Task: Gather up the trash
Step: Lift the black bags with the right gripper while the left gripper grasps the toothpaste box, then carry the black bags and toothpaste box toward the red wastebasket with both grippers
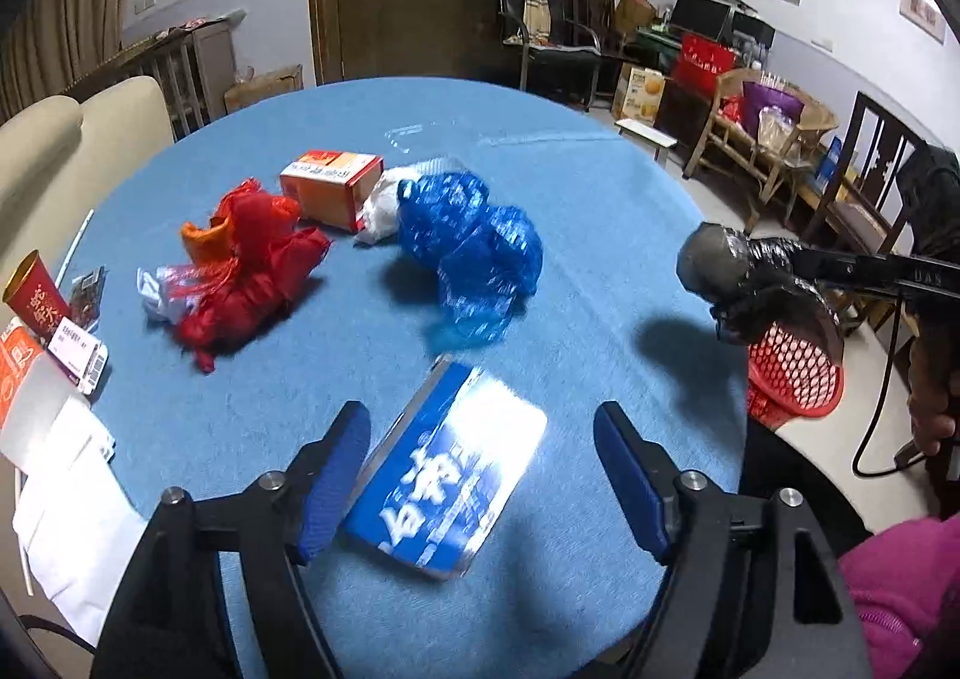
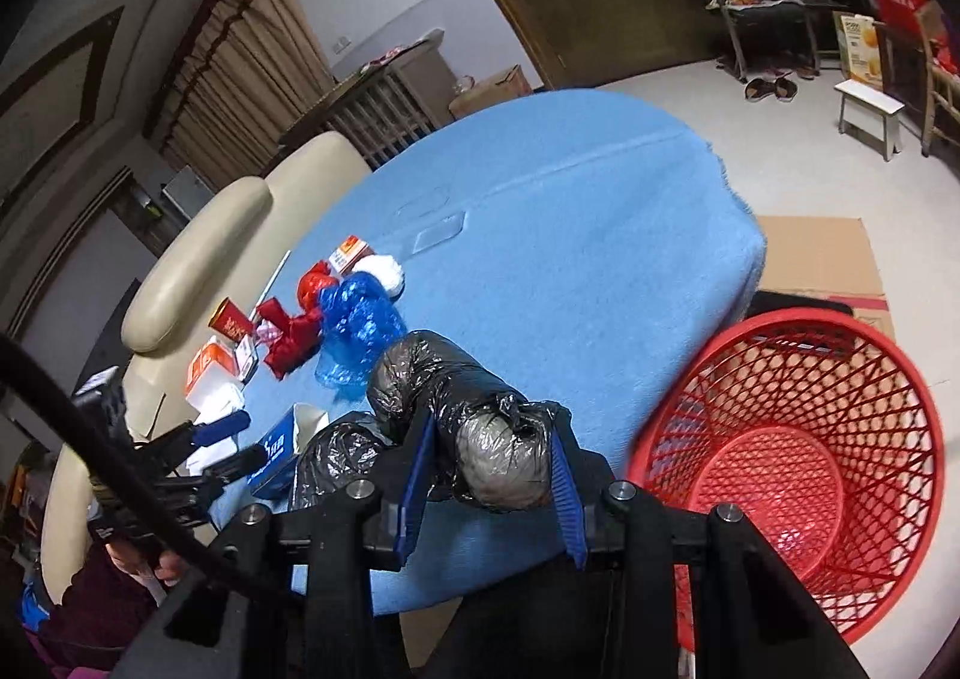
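Observation:
My right gripper [image 2: 492, 433] is shut on a crumpled black plastic bag [image 2: 456, 397], held above the table's near edge beside the red mesh basket [image 2: 798, 469] on the floor. The left wrist view shows that gripper [image 1: 738, 289] and the black bag [image 1: 720, 259] over the basket [image 1: 792, 373]. My left gripper [image 1: 480, 421] is open around a blue-and-white carton [image 1: 444, 469] lying on the blue tablecloth [image 1: 600, 199]. The left pad is at the carton's edge and the right pad is well clear of it.
A blue plastic bag [image 1: 468, 253], a red bag [image 1: 252, 271], an orange box [image 1: 330, 187] and a white bag [image 1: 384, 205] lie mid-table. At the left edge are a red cup [image 1: 36, 295], small boxes and white paper [image 1: 78, 481]. A cream chair [image 2: 240, 235] stands behind the table.

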The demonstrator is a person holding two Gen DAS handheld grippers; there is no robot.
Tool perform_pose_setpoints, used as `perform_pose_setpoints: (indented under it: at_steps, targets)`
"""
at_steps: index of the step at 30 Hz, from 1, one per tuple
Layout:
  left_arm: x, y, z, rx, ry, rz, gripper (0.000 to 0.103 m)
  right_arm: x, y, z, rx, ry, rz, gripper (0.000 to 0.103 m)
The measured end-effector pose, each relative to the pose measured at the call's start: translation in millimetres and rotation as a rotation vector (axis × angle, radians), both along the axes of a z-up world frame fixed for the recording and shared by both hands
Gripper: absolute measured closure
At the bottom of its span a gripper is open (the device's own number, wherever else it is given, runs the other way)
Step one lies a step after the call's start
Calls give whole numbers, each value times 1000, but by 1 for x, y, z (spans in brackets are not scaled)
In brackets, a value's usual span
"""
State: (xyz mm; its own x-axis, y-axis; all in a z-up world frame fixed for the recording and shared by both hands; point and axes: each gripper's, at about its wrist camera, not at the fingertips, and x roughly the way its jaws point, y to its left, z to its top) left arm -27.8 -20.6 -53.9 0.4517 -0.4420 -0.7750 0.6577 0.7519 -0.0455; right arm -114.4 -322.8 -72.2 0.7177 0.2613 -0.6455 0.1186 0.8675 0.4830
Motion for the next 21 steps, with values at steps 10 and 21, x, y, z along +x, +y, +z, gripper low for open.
perform_pose_setpoints:
  at_steps: [10, 21]
  targets:
    - [10, 3, -35, 55, 52, 11, 25, 8, 25, -4, -15, 23, 46, 64]
    - [3, -6, -33, 91, 12, 52, 26, 13, 39, -6, -26, 29, 70, 64]
